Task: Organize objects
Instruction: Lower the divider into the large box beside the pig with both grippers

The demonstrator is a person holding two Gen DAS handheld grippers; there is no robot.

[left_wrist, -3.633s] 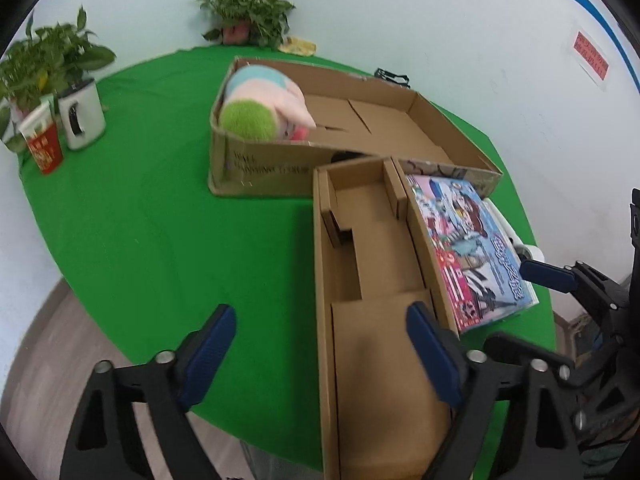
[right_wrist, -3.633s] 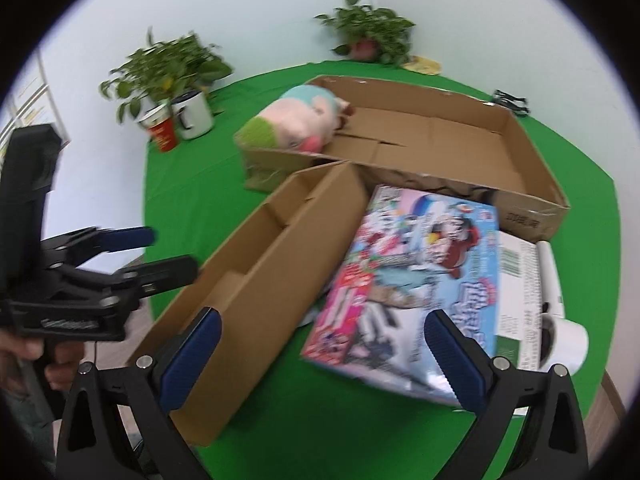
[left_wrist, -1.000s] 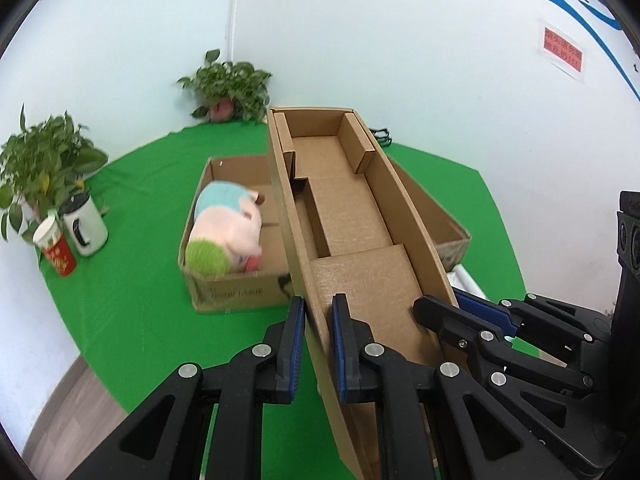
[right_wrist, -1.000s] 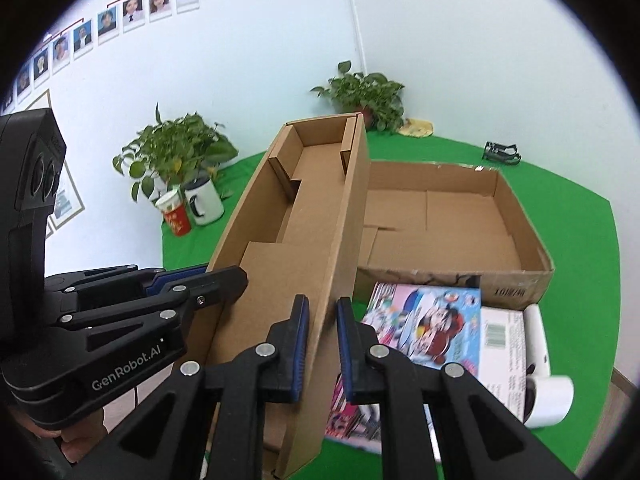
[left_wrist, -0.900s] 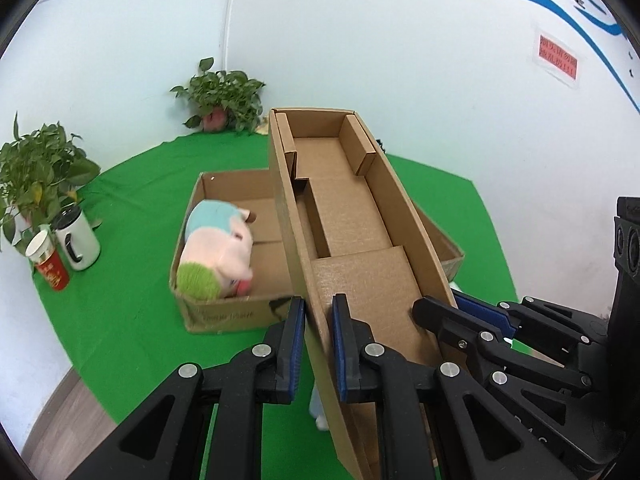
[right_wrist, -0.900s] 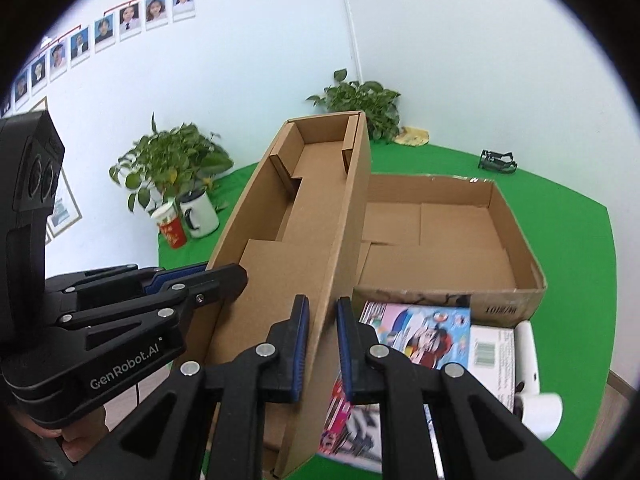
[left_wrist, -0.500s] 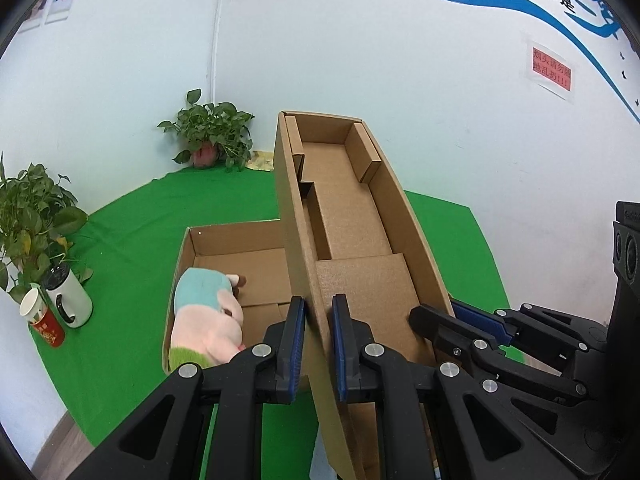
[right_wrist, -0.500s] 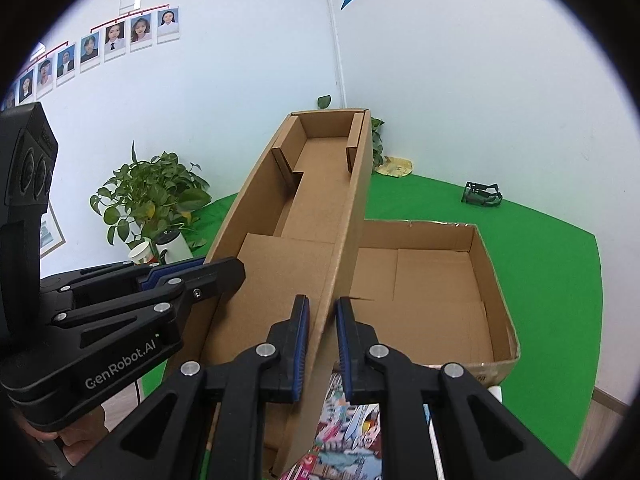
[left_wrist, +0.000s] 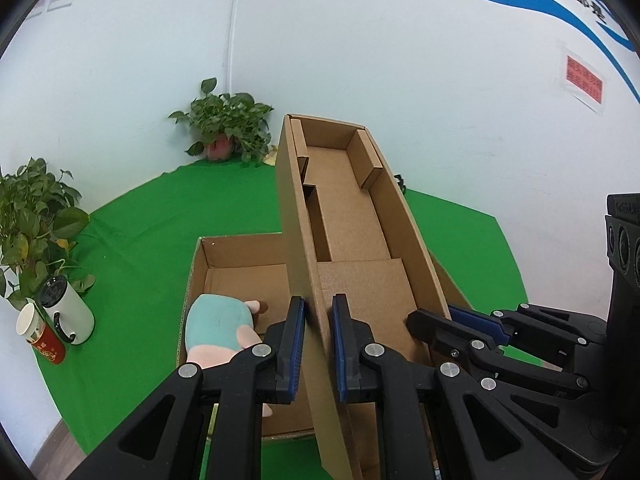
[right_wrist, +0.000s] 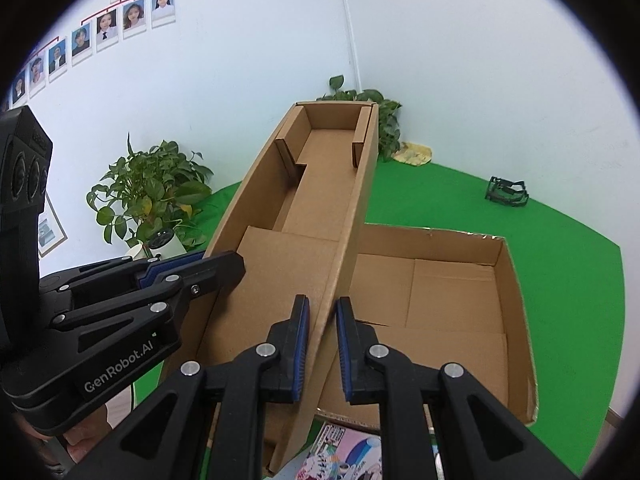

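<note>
While both grippers' fingers (left_wrist: 297,344) clamp the narrow box (left_wrist: 352,232) walls, we carry it | next: lower into big box (right_wrist: 460,300), lower right.

Left gripper (left_wrist: 318,344) clamped on left wall of long cardboard tray (left_wrist: 352,240), blue pads pressing either side of wall. Tray held clear of table, stretching ahead of jaws, far end raised; inner flaps along both walls. Right gripper (left_wrist: 464,320) to right, pinching tray's right wall. Below and left of jaws: big open box (left_wrist: 240,260) on green table (left_wrist: 140,248), plush toy (left_wrist: 218,332) inside near left corner. Further left: white mug (left_wrist: 70,312), red-and-white cup (left_wrist: 38,334), leafy plant (left_wrist: 28,216). Ahead, beyond tray: second potted plant (left_wrist: 226,128) by wall.
</note>
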